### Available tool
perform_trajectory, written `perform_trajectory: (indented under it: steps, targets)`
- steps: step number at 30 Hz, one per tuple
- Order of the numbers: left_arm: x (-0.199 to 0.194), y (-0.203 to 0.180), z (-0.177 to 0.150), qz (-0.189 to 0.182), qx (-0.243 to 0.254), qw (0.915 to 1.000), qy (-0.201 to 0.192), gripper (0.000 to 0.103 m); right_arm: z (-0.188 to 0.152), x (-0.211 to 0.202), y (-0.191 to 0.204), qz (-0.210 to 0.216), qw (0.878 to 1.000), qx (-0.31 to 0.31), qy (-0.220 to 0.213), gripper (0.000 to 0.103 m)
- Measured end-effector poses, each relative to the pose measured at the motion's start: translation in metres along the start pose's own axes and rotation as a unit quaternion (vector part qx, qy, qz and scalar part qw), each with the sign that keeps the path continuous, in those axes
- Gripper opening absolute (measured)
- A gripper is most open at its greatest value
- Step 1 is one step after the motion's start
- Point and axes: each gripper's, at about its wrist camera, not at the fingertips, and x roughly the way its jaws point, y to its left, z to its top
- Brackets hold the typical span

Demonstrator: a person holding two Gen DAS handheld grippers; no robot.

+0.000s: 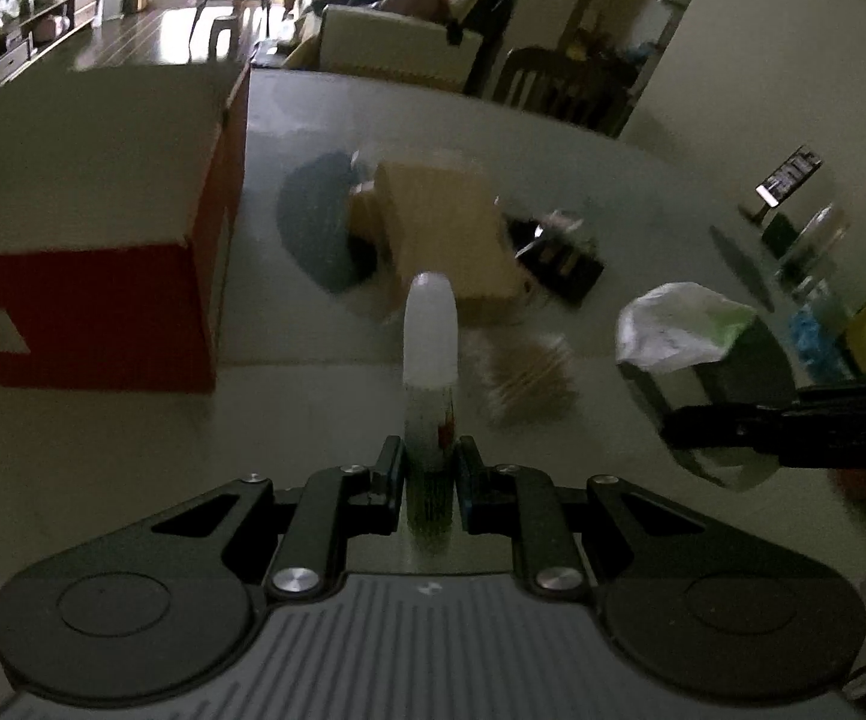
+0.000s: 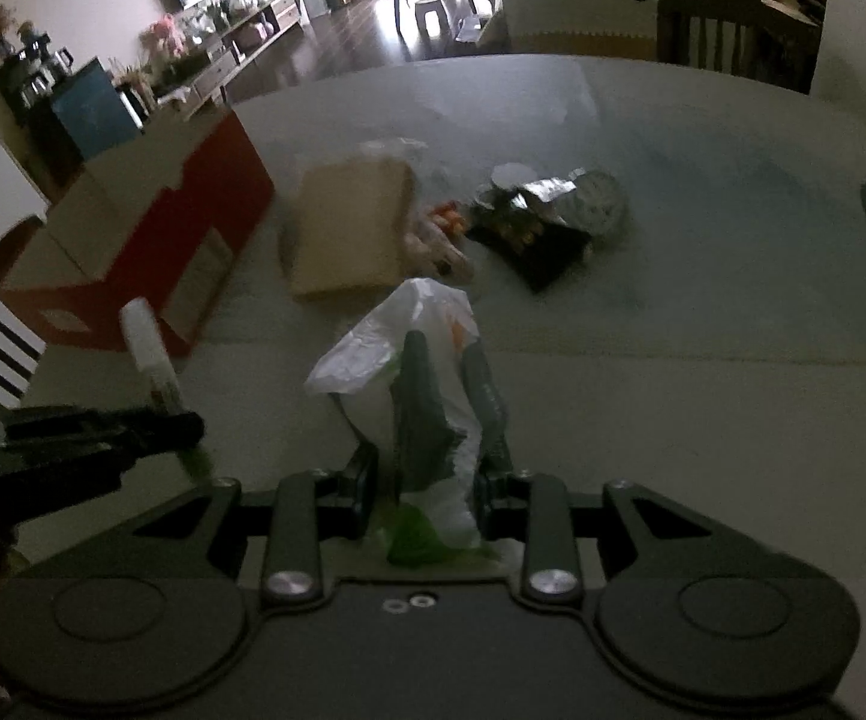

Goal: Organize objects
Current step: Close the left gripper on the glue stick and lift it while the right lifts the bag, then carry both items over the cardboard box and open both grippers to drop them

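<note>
A pale table (image 1: 313, 120) fills both views. Only the left wrist view shows the red box's (image 1: 91, 288) interior, upper left; contents unseen. The left gripper (image 1: 427, 468) pinches a white-capped bottle (image 1: 430, 360) at centre; the right gripper (image 2: 427, 474) clamps a plastic bag (image 2: 397, 336).

— What is the table (image 2: 703, 300) like?
— Smooth and a bit shiny, with pale light glinting on it.
— And the red box (image 1: 91, 294)?
— Cardboard, matt, pale and plain on the inside.
— The bag (image 2: 397, 336) in the right gripper (image 2: 445, 420)?
— Thin white plastic, all crinkled.
— The little bottle (image 1: 430, 348)?
— Smooth plastic with a milky white cap.
— The flat tan box (image 2: 349, 228)?
— Dull brown cardboard.
— That dark packet (image 2: 535, 222)?
— Shiny foil, silver where it is torn open.
— The grippers?
— Black matt plastic with round shiny metal screws.
</note>
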Motion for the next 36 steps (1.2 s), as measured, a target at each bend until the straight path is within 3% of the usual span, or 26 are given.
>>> perform_trajectory:
  steps: [22,36]
  targets:
    - [-0.084,0.079,0.057,-0.057,0.001,0.9958,-0.071,0.016,0.086,-0.003,0.129,0.040,0.996,-0.054,-0.059,0.030]
    - [-0.118,0.162,0.122,-0.027,-0.007,0.9934,-0.111,0.016,0.128,0.037,0.213,0.038,0.991,-0.110,-0.066,0.030]
